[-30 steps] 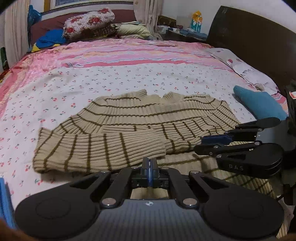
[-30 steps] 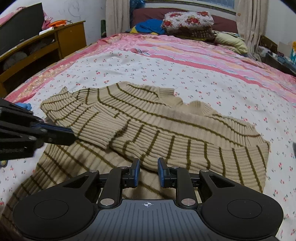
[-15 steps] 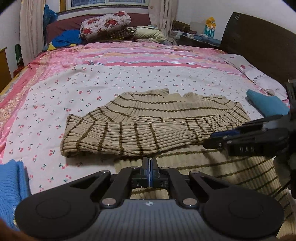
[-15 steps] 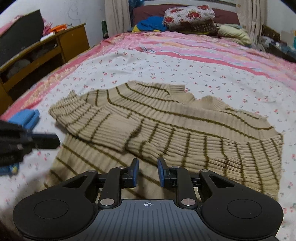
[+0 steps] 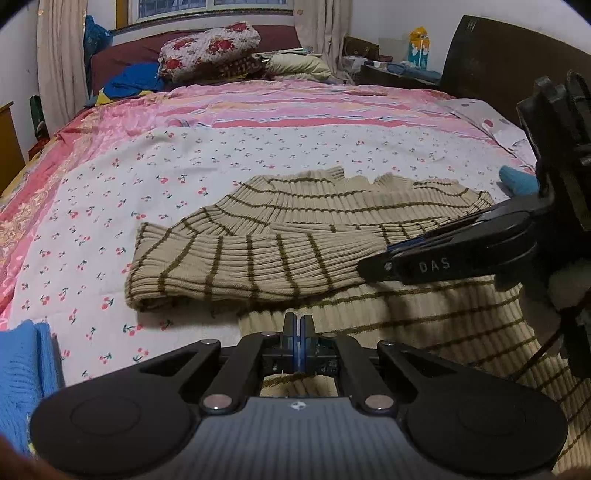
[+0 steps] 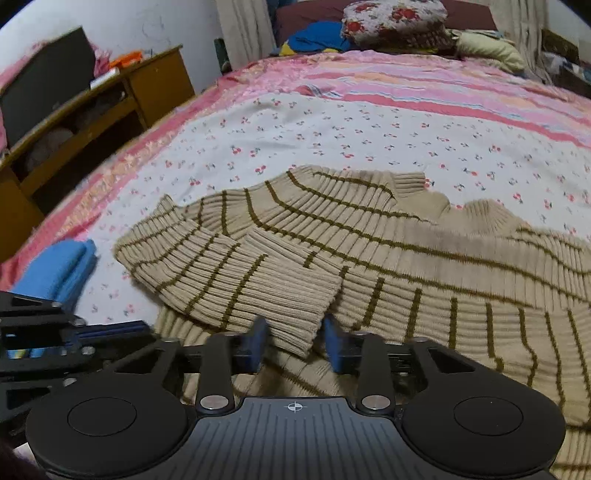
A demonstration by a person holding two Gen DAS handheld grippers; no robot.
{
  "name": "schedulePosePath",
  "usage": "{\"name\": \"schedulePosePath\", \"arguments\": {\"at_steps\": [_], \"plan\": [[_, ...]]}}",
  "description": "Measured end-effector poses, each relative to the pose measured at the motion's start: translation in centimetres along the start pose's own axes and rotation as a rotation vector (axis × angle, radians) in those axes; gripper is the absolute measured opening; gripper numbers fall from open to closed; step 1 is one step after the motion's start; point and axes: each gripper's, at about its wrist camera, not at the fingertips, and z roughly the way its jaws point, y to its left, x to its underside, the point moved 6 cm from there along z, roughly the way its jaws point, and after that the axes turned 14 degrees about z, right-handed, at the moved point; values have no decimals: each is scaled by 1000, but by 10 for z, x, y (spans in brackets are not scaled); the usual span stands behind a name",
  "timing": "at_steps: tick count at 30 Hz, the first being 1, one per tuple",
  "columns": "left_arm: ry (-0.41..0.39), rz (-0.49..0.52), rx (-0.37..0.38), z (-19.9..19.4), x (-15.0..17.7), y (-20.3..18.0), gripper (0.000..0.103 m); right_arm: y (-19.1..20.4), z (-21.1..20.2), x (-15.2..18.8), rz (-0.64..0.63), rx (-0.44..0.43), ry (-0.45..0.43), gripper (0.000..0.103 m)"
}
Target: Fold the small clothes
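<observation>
At lower centre, the right gripper [image 6: 294, 343], jaws closing, straddles the beige brown-striped ribbed knit sweater [image 6: 369, 266] cuff; pinching both layers risks dragging the body. The left gripper [image 5: 297, 341] is closed, empty.

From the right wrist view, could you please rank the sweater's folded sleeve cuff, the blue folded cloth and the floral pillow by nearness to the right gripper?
From the right gripper:
1. Folded sleeve cuff, between its closing fingers.
2. Blue folded cloth, off to the left on the bed.
3. Floral pillow, at the bed's far end.
</observation>
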Motion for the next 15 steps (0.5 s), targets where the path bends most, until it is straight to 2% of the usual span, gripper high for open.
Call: {"name": "schedulePosePath", "arguments": {"at_steps": [3,8,15], "plan": [[-4,1,-10,-5,-1,2,9,0,-2,-2,-1,-12,4,4],[-38,14,-21,-15,-17,2,10,-11,-39,-19,-7,-41,-71,4],[-80,50,12,-9,-46,-20,10,-64,-96,-45,-1,58,-194,3]]}}
